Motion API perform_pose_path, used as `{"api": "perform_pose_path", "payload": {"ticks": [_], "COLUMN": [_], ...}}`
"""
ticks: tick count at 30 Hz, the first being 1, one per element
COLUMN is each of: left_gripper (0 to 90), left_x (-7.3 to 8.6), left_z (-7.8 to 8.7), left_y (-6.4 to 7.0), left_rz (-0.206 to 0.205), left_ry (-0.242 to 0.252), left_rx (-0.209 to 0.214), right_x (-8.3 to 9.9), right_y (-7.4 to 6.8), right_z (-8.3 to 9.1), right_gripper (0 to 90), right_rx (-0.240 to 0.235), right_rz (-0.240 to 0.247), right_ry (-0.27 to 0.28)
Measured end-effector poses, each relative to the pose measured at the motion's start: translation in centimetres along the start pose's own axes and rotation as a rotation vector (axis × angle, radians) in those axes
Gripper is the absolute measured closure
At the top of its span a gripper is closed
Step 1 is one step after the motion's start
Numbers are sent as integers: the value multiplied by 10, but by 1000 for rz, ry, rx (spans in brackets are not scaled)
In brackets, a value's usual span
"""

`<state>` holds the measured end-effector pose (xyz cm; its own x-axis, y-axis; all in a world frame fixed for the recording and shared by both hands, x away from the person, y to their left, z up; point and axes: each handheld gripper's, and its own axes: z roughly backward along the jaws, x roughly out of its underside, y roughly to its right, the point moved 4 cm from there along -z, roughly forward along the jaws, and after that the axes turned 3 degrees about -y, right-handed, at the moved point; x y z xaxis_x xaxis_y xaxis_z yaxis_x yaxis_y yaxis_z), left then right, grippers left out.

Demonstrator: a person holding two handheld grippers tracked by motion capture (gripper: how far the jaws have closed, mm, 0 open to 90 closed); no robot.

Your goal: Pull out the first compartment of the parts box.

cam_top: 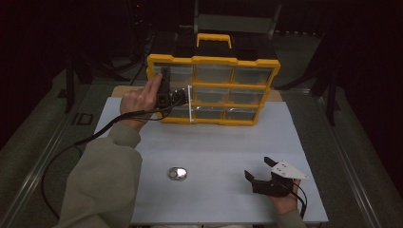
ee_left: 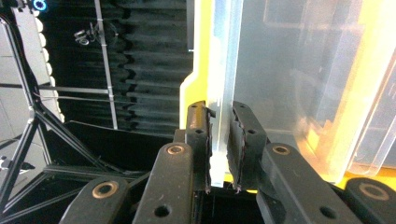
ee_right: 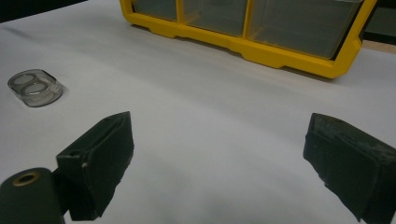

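From above, the yellow drawer box (cam_top: 213, 90) stands upright at the far side of the white table (cam_top: 209, 142), and the left gripper (cam_top: 177, 98) is at its left half, at a clear drawer front (cam_top: 191, 104) that sticks out from the box. The left gripper view shows the grip itself: both jaws are clamped on the thin edge of that drawer front (ee_left: 223, 84). The right gripper (cam_top: 259, 172) rests near the table's near right corner, jaws spread wide with nothing between them. Its own view shows a small clear case (ee_right: 35, 87) lying on the table well to the left, and the box's bottom edge (ee_right: 261, 46) far ahead
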<state>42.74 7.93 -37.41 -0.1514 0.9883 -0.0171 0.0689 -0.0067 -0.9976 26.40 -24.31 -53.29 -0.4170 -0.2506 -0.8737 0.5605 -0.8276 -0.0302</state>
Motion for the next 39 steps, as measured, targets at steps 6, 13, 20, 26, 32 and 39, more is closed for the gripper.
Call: {"api": "perform_pose_path", "payload": {"ticks": [6, 13, 20, 26, 32, 39], "left_gripper": [805, 804, 805, 804, 805, 805], "left_x": [1, 2, 3, 5, 6, 7], "left_z": [4, 10, 15, 20, 25, 32], "left_y": [-1, -2, -2, -2, -2, -2], "left_rz": [-7, 0, 4, 2, 4, 3], "left_ry": [-2, 1, 11, 14, 21, 24], "left_rx": [1, 3, -3, -3, -6, -10], "right_x": [0, 0, 0, 0, 0, 0], "right_y": [0, 0, -1, -1, -1, -1], "right_z": [0, 0, -1, -1, -1, -1], "right_gripper": [83, 84, 84, 84, 84, 84], "right_rx": [0, -2, 1, -1, -2, -2], "right_rz": [0, 4, 5, 8, 8, 10], "right_ry": [-1, -1, -1, -3, -4, -5]}}
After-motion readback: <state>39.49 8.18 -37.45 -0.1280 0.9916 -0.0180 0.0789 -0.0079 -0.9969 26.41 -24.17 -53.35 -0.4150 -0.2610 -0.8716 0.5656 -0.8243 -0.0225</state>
